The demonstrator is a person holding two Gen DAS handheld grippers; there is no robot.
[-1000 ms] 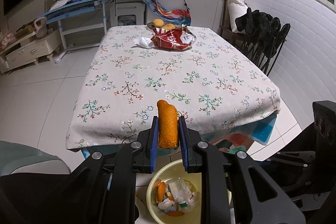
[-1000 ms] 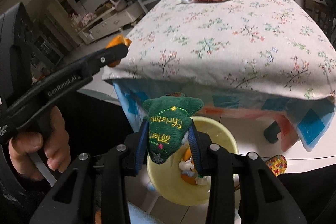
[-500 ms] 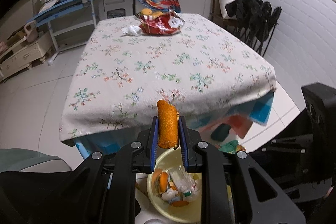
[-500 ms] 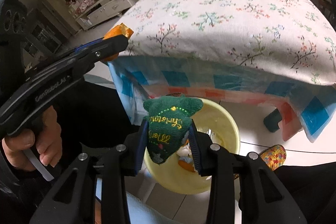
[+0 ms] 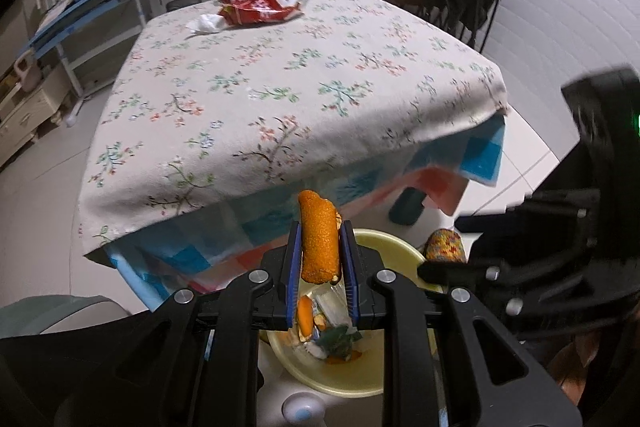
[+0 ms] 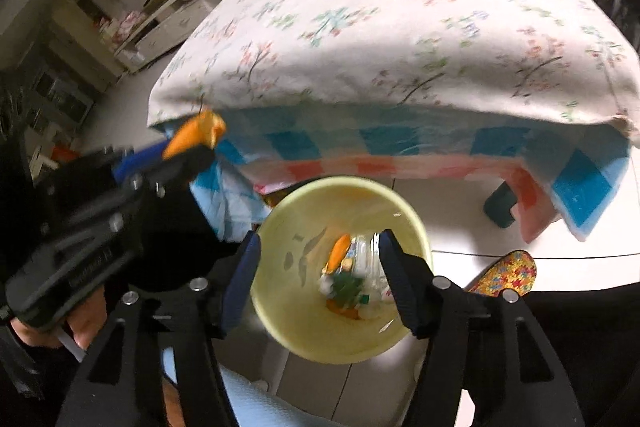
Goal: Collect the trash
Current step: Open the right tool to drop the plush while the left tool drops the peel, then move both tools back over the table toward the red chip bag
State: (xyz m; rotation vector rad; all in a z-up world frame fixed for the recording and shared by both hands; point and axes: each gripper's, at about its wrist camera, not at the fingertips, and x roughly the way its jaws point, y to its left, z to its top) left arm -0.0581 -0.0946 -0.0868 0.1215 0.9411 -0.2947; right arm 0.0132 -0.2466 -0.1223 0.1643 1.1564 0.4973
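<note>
1. Left wrist view: the left gripper (image 5: 320, 259) is clamped on an upright piece of orange peel (image 5: 319, 241), held above the yellow bin (image 5: 340, 379) that stands on the floor in front of the table (image 5: 280, 99). A red snack bag (image 5: 262, 5) and a crumpled tissue (image 5: 206, 23) lie at the table's far end.
2. Right wrist view: the right gripper (image 6: 320, 283) hangs over the bin (image 6: 288, 323), jaws spread wide with nothing between them. A green plush toy (image 6: 347, 287) lies inside the bin among other scraps.
</note>
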